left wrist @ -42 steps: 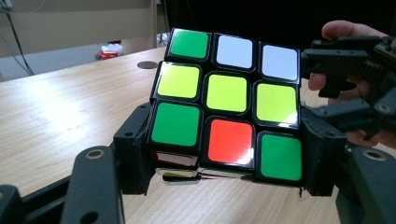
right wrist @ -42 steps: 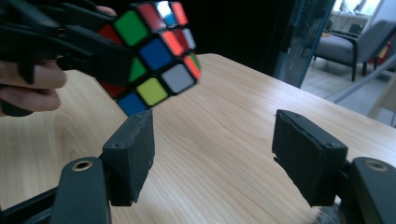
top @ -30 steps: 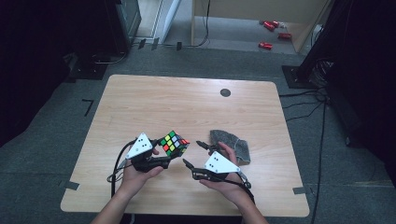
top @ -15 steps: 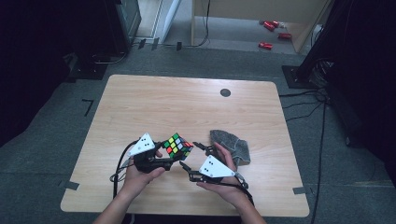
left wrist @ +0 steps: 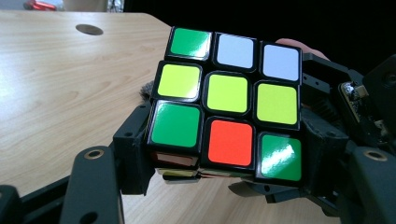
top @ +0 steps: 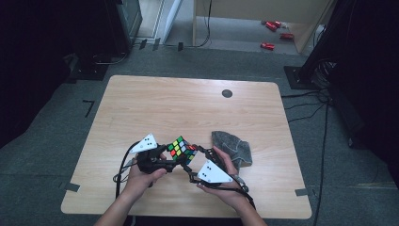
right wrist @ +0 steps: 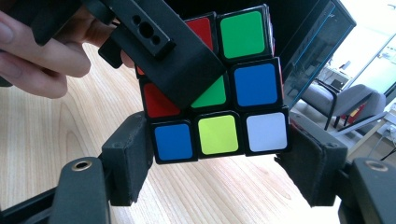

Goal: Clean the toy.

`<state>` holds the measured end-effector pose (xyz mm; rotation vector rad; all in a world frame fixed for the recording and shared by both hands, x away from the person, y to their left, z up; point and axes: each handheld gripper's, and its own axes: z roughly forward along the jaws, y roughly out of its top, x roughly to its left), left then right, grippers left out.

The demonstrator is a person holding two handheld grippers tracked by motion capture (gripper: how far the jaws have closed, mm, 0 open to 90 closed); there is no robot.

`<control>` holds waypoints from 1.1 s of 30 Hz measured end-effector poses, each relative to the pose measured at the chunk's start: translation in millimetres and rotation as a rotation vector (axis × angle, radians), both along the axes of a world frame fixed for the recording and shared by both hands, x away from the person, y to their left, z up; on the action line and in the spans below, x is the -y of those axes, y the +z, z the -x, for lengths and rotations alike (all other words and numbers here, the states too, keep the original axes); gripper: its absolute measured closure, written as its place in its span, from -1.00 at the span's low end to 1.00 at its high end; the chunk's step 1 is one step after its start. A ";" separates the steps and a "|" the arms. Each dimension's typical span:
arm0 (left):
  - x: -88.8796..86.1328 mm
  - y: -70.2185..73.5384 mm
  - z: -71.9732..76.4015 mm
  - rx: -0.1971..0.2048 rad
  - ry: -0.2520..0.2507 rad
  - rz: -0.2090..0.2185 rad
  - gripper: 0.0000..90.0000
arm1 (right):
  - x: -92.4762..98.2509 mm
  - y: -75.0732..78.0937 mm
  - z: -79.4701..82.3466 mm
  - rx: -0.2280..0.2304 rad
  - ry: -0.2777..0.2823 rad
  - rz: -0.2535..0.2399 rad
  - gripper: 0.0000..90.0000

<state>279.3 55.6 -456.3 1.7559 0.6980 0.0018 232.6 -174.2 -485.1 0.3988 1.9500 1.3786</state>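
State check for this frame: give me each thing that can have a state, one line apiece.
Rubik's cube: scrambled, held above the table between both grippers.
Left gripper: shut on the cube.
Right gripper: jaws just closing on the cube's bottom layer, pads at its sides.
Grey cloth: crumpled, lying on the table.
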 end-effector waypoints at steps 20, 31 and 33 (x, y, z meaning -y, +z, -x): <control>-16.4 5.2 -1.0 0.187 0.063 0.089 -0.45 | 11.1 2.1 -5.8 -0.075 -0.016 -0.001 -0.23; -20.3 0.0 -0.8 0.297 0.087 0.023 -0.46 | 26.6 5.8 -14.2 -0.147 -0.067 -0.088 -0.22; -19.0 -3.0 -0.7 0.313 0.089 0.001 -0.46 | 29.7 7.5 -14.8 -0.162 -0.070 -0.113 -0.22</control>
